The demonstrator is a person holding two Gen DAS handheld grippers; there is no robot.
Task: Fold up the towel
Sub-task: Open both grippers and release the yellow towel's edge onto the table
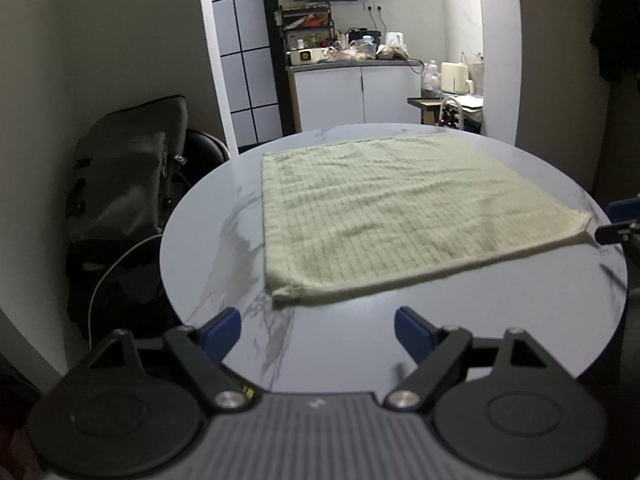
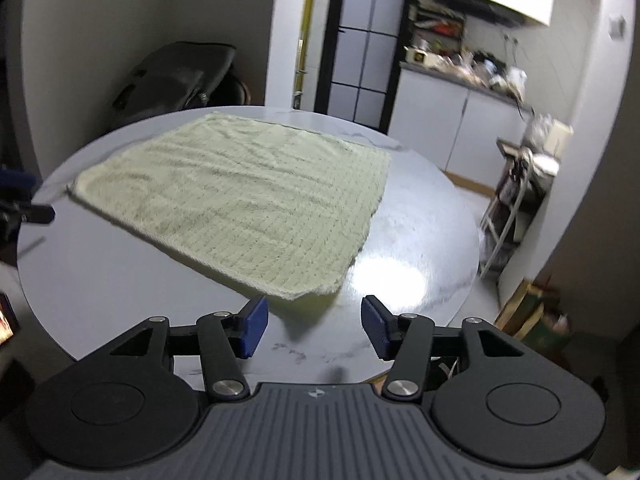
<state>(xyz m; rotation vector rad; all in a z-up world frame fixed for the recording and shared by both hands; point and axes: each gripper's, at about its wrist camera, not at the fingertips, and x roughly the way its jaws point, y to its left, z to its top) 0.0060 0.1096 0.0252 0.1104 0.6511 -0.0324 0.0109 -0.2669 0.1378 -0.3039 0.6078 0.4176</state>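
Observation:
A pale green waffle-weave towel (image 1: 384, 216) lies spread flat on a round grey marble table (image 1: 224, 240). It also shows in the right wrist view (image 2: 248, 196). My left gripper (image 1: 318, 330) is open and empty, just short of the towel's near left corner. My right gripper (image 2: 314, 320) is open and empty, just short of the towel's near right corner, which lifts slightly. The right gripper's tip shows at the right edge of the left wrist view (image 1: 618, 228), and the left gripper's tip shows at the left edge of the right wrist view (image 2: 24, 210).
A black backpack (image 1: 124, 200) sits on a chair left of the table. Behind it are a white kitchen cabinet (image 1: 352, 96) with a cluttered counter, a tiled partition, and a small rack (image 2: 516, 200) at the right. The table (image 2: 420, 240) has a glossy glare patch.

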